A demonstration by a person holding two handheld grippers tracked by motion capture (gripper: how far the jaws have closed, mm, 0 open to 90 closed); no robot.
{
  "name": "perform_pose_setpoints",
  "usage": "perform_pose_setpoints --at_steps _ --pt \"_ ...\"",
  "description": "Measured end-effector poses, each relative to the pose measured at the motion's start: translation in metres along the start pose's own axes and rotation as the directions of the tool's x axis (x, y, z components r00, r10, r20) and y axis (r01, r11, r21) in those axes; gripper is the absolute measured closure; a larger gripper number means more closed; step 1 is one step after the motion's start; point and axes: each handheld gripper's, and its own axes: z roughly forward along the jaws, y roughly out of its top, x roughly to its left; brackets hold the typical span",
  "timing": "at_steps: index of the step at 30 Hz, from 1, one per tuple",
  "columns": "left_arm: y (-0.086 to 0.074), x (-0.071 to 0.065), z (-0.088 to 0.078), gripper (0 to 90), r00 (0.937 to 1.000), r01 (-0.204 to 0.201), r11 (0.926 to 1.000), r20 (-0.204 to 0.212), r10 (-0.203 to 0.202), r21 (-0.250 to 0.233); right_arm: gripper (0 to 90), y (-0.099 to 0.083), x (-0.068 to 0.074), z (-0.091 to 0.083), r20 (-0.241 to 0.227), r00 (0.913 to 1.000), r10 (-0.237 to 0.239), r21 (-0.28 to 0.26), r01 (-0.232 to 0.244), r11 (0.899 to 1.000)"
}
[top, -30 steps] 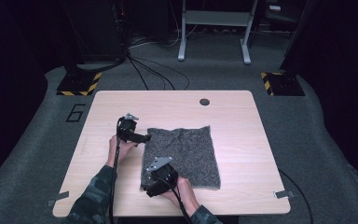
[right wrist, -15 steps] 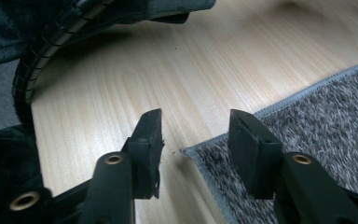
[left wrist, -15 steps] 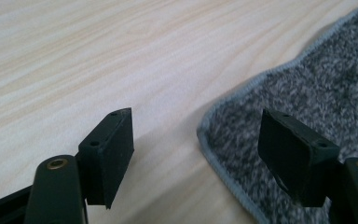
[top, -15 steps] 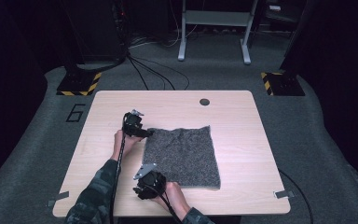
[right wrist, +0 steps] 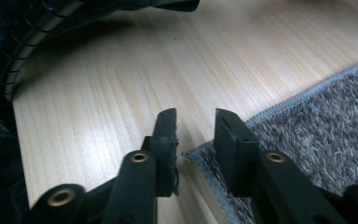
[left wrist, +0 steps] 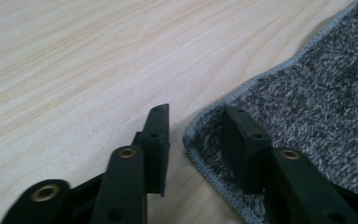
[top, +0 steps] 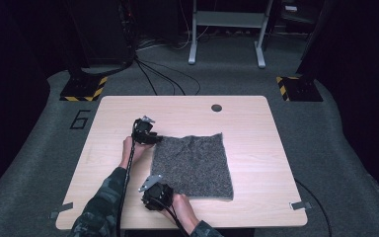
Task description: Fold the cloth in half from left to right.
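From above, a grey cloth (top: 191, 165) lies flat on the wooden worktop (top: 256, 123), with the left gripper (top: 150, 139) at its far left corner and the right gripper (top: 154, 186) at its near left corner. Along the left gripper (left wrist: 193, 133), the jaws have just been closing and straddle the cloth's (left wrist: 307, 93) hemmed corner without pinching it. Along the right gripper (right wrist: 195, 135), the jaws, also just closing, stand parted astride the cloth's (right wrist: 317, 126) corner.
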Motion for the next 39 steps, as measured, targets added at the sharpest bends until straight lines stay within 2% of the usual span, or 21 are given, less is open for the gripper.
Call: perform_pose_setpoints --at_steps 2,4,8,9,10,12,15,18,19,20,21,23,25,26,28,31,32,33,39 --pt "-0.001 -0.002 0.000 71.5 0.9999 -0.011 0.9999 0.005 0.011 0.002 75.5 -0.001 0.000 0.000 -0.004 1.0000 0.007 0.024 -0.007 1.000" --pt "-0.001 -0.002 0.000 74.8 0.9999 -0.010 1.0000 0.009 0.010 0.001 77.2 -0.003 0.000 0.002 0.015 0.9999 0.009 0.004 -0.009 1.000" --pt "-0.002 0.001 -0.001 81.6 0.9999 0.005 1.0000 0.013 -0.005 -0.004 80.2 -0.003 0.000 0.000 0.013 0.9999 0.007 0.017 -0.007 1.000" --pt "-0.002 0.002 -0.001 85.5 0.9999 0.010 0.9999 0.014 -0.010 -0.007 83.6 -0.005 0.000 0.000 0.021 0.9998 0.002 0.006 -0.002 1.000" --pt "-0.003 0.002 -0.001 86.5 0.9999 0.009 0.9999 0.013 -0.009 -0.008 84.6 -0.006 0.000 0.000 0.022 0.9997 0.004 -0.007 -0.004 1.000" --pt "-0.003 0.002 -0.001 87.6 0.9999 0.008 0.9999 0.011 -0.007 -0.008 85.7 -0.007 0.000 -0.002 0.006 0.9998 0.020 0.008 -0.020 1.000" --pt "-0.002 0.001 -0.001 88.4 1.0000 0.007 1.0000 0.006 -0.007 -0.003 86.9 -0.011 -0.001 -0.005 0.003 0.9995 0.031 -0.013 -0.031 0.999" --pt "-0.001 0.000 -0.001 88.5 1.0000 0.009 0.9999 -0.003 -0.009 -0.004 87.2 -0.011 -0.004 -0.008 0.008 0.9999 0.008 -0.010 -0.008 1.000" --pt "-0.001 0.000 -0.002 88.5 0.9999 0.008 0.9999 -0.007 -0.008 -0.009 87.3 -0.012 -0.003 -0.013 0.001 0.9992 0.040 -0.021 -0.040 0.999" --pt "-0.001 0.000 -0.002 88.5 0.9999 0.008 0.9999 -0.007 -0.008 -0.009 87.3 -0.012 -0.003 -0.013 0.001 0.9992 0.040 -0.021 -0.040 0.999" --pt "-0.001 0.000 -0.004 88.5 0.9999 0.013 0.9998 -0.006 -0.013 -0.014 87.5 -0.012 -0.004 -0.019 -0.002 0.9992 0.039 -0.043 -0.039 0.998" --pt "-0.001 0.001 -0.006 88.5 0.9999 0.015 0.9997 -0.005 -0.016 -0.018 87.5 -0.013 -0.005 -0.021 -0.003 0.9991 0.042 -0.047 -0.042 0.998" --pt "0.000 0.002 -0.011 88.5 0.9997 0.025 0.9992 -0.002 -0.025 -0.032 87.6 -0.014 -0.008 -0.031 -0.009 0.9987 0.051 -0.097 -0.051 0.994" --pt "0.000 0.002 -0.011 88.5 0.9997 0.025 0.9992 -0.002 -0.025 -0.032 87.6 -0.014 -0.008 -0.031 -0.009 0.9987 0.051 -0.097 -0.051 0.994" --pt "0.001 0.002 -0.013 88.5 0.9997 0.023 0.9991 -0.007 -0.023 -0.036 87.6 -0.014 -0.007 -0.041 -0.023 0.9968 0.076 -0.140 -0.079 0.987" --pt "0.003 0.001 -0.017 88.5 0.9997 0.022 0.9989 -0.009 -0.023 -0.041 87.7 -0.014 -0.007 -0.047 -0.016 0.9973 0.072 -0.152 -0.074 0.986" --pt "0.004 0.001 -0.019 88.5 0.9996 0.025 0.9986 -0.011 -0.026 -0.047 87.8 -0.014 -0.008 -0.052 -0.007 0.9964 0.085 -0.172 -0.084 0.981" --pt "0.004 0.001 -0.019 88.5 0.9996 0.025 0.9986 -0.011 -0.026 -0.047 87.8 -0.014 -0.008 -0.052 -0.007 0.9964 0.085 -0.172 -0.084 0.981" --pt "0.020 -0.002 -0.033 88.5 0.9997 0.011 0.9975 -0.021 -0.013 -0.069 87.9 -0.012 -0.014 -0.071 -0.006 0.9951 0.098 -0.232 -0.097 0.968"
